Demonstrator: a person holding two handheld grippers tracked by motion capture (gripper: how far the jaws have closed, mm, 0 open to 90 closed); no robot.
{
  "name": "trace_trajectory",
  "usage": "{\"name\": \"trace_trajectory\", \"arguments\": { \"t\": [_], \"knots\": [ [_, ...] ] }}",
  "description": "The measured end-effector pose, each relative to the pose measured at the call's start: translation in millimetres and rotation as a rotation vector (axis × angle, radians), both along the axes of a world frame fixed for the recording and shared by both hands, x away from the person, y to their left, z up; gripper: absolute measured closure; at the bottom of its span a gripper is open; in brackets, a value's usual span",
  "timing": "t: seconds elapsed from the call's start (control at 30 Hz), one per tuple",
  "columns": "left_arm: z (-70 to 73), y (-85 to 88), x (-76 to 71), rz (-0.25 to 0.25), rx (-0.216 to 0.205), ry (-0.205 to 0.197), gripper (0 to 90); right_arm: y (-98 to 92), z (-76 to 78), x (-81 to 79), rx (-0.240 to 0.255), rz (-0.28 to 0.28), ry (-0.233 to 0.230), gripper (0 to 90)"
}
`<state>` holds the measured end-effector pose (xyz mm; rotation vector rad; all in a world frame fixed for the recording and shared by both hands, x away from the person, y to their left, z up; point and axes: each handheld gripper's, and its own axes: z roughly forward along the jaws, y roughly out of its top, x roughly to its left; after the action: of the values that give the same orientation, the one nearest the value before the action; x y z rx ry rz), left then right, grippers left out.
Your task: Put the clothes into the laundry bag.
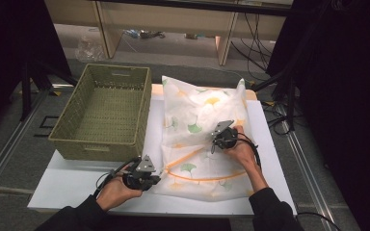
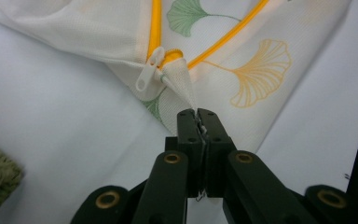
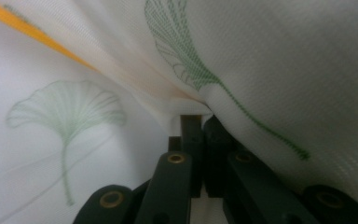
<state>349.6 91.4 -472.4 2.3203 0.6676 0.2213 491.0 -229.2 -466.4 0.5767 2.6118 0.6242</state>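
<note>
Over on the left of the white table (image 1: 72,187) you've got the woven green basket (image 1: 103,110), sitting just beside the left edge of the mesh bag (image 1: 202,139), looks like they're touching or nearly so. The basket looks to have nothing in it from the high view.

Next along, your left gripper (image 1: 150,179) is down at the near left corner of the bag. In the left gripper view its jaws are pinched right together on a little fabric tab (image 2: 182,81) at the end of the orange zipper (image 2: 154,23), so that one has a firm hold of the bag's corner. The white zipper pull (image 2: 148,70) hangs just to the side of that tab, touching the cloth and not in the jaws.

The bag itself is white see-through mesh with green and yellow ginkgo leaves, lying flat-ish across the middle of the table, puffed up at the far end.

Then your right gripper (image 1: 215,144) is resting on top of the bag, about the middle of it. In the right gripper view (image 3: 200,121) the jaws are closed up tight and the tips are tucked under a fold of the mesh. I honestly can't tell if any cloth is actually caught between them.
</note>
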Motion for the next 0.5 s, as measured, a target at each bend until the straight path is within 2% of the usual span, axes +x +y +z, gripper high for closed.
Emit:
{"name": "trace_trajectory", "arguments": {
  "t": [0.07, 0.2, 0.27, 0.3, 0.33, 0.37, 0.4, 0.43, 0.47, 0.5],
  "knots": [
    [-0.2, -1.6, -0.3, -0.021, 0.012, -0.007, 88.3, 2.0, 1.0, 2.6, -0.006, 0.003, -0.012, 90.0],
    [-1.6, 1.9, -0.1, 0.004, 0.011, 0.001, 88.1, 5.4, 3.5, -0.3, -0.008, 0.026, -0.017, 90.0],
    [-1.1, 6.0, 0.6, 0.004, 0.030, 0.001, 87.7, 9.4, 6.0, -6.7, -0.011, 0.032, -0.012, 90.0],
    [-2.0, 6.4, 0.3, 0.015, 0.017, 0.002, 87.6, 12.4, 8.0, -10.0, -0.018, 0.065, -0.013, 90.0],
    [-1.6, 7.7, 0.3, 0.009, 0.019, 0.003, 87.7, 14.5, 9.7, -14.5, -0.020, 0.058, -0.013, 90.0],
    [-1.2, 8.8, 0.3, 0.009, 0.025, 0.005, 87.7, 16.8, 12.3, -17.9, -0.020, 0.087, -0.021, 90.0],
    [-1.6, 9.4, 0.7, 0.015, 0.023, -0.002, 87.7, 18.7, 15.3, -24.2, -0.022, 0.084, -0.024, 90.0],
    [-0.9, 11.1, 0.8, 0.016, 0.028, -0.004, 87.7, 19.7, 18.6, -28.2, -0.025, 0.109, -0.040, 90.0],
    [-1.0, 11.7, 0.9, 0.017, 0.027, -0.002, 87.7, 20.9, 22.0, -38.6, -0.016, 0.092, -0.039, 90.0],
    [-1.0, 13.1, 0.6, 0.020, 0.021, 0.003, 87.7, 21.0, 23.0, -41.1, -0.011, 0.102, -0.036, 90.0]
  ]
}}
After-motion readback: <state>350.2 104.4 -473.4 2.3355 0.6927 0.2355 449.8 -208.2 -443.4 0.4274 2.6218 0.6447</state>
